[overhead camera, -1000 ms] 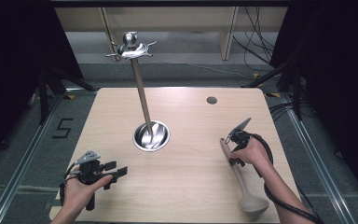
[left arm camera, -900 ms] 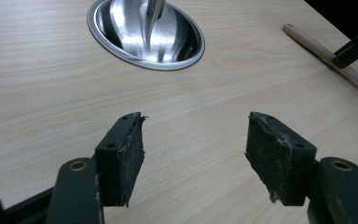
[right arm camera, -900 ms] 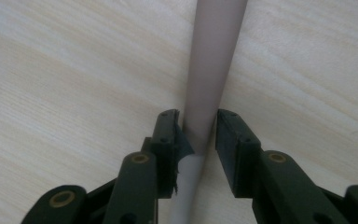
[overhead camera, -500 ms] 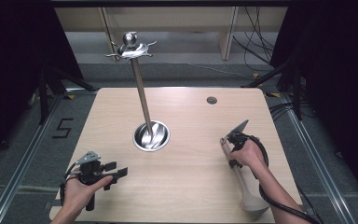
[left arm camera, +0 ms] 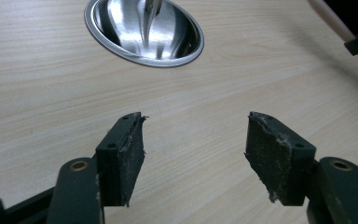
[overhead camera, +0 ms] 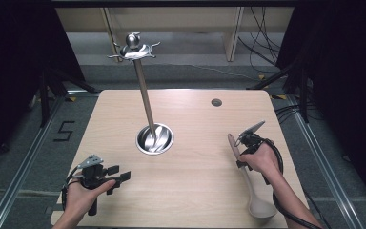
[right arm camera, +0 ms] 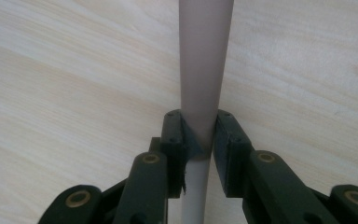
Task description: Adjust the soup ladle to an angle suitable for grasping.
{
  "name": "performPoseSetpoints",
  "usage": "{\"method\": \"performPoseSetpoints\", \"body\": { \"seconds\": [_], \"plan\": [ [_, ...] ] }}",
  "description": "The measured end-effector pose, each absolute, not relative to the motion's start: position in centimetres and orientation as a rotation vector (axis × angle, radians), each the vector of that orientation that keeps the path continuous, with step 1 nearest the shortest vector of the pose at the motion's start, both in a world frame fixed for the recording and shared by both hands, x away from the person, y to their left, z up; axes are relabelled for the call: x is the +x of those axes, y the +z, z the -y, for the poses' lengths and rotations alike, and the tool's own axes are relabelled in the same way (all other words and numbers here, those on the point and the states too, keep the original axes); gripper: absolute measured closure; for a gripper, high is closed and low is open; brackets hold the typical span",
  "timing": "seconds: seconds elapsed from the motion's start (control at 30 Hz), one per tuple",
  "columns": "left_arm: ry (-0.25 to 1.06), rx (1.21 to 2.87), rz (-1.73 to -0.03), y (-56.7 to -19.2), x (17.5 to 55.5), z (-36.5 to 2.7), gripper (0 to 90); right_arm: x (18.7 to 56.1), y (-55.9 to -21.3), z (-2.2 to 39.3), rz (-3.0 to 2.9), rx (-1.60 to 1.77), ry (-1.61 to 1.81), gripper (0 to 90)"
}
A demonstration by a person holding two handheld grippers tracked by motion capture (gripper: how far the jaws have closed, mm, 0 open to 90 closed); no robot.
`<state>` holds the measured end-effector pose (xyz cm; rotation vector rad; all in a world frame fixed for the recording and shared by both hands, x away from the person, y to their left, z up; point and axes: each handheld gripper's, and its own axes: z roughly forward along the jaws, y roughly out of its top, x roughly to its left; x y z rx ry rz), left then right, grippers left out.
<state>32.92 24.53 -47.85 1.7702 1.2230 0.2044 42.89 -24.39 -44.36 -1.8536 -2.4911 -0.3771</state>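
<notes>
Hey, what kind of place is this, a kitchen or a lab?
Likely a lab recording setup: a bare table ringed by black curtains, loose cables on the floor, and a hand-held gripper clamping a ladle.

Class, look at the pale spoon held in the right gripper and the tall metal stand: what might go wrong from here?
1. The right gripper pinches the long pale beige wooden spoon on its smooth round handle, far from the bowl end; it may pivot or slip.
2. The tall silver metal hook stand rises on a thin pole from a small round base; a swung spoon might knock it over.
</notes>
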Motion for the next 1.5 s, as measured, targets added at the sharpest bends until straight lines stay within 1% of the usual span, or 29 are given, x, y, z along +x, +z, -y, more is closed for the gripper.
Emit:
{"method": "performPoseSetpoints", "body": {
  "seconds": [0.2,0.3,0.33,0.4,0.47,0.53,0.57,0.67,0.7,0.73,0.97,1.23,1.5],
  "plan": [
    [0.206,1.774,-1.222,-47.9,32.9,-24.5,35.9,41.0,-42.8,24.8,2.510,-1.827,-0.570,75.7],
    [0.208,1.775,-1.222,-47.9,32.9,-24.4,35.9,40.5,-42.4,25.0,2.521,-1.816,-0.615,75.7],
    [0.208,1.775,-1.222,-47.9,32.9,-24.4,35.9,40.0,-42.1,25.1,2.543,-1.806,-0.694,75.7],
    [0.203,1.776,-1.224,-47.9,32.9,-24.4,35.8,39.9,-41.9,25.3,2.572,-1.764,-0.739,75.7],
    [0.201,1.775,-1.227,-48.0,32.9,-24.4,35.9,39.1,-41.4,25.8,2.639,-1.666,-0.886,75.7],
    [0.199,1.782,-1.223,-47.9,32.9,-24.4,35.8,38.9,-41.2,25.8,2.623,-1.654,-0.923,75.7],
    [0.204,1.779,-1.226,-47.9,32.8,-24.4,35.8,38.4,-40.8,26.2,2.650,-1.580,-0.980,75.7],
    [0.207,1.781,-1.221,-47.9,32.8,-24.5,35.8,37.5,-40.2,26.4,2.665,-1.513,-1.079,75.7],
    [0.207,1.781,-1.221,-47.9,32.8,-24.5,35.8,37.5,-40.2,26.4,2.665,-1.513,-1.079,75.7],
    [0.211,1.780,-1.222,-47.9,32.8,-24.5,35.8,37.1,-40.2,26.8,2.704,-1.356,-1.257,75.7],
    [0.207,1.772,-1.227,-47.9,32.8,-24.5,35.8,36.0,-39.9,27.8,2.757,-1.183,-1.448,75.7],
    [0.216,1.733,-1.240,-47.7,32.9,-24.5,34.5,35.2,-39.9,28.5,2.692,-1.067,-1.654,75.7],
    [0.222,1.745,-1.222,-47.7,32.9,-24.5,34.0,35.0,-39.6,28.5,2.676,-1.013,-1.797,75.8]
  ]
}}
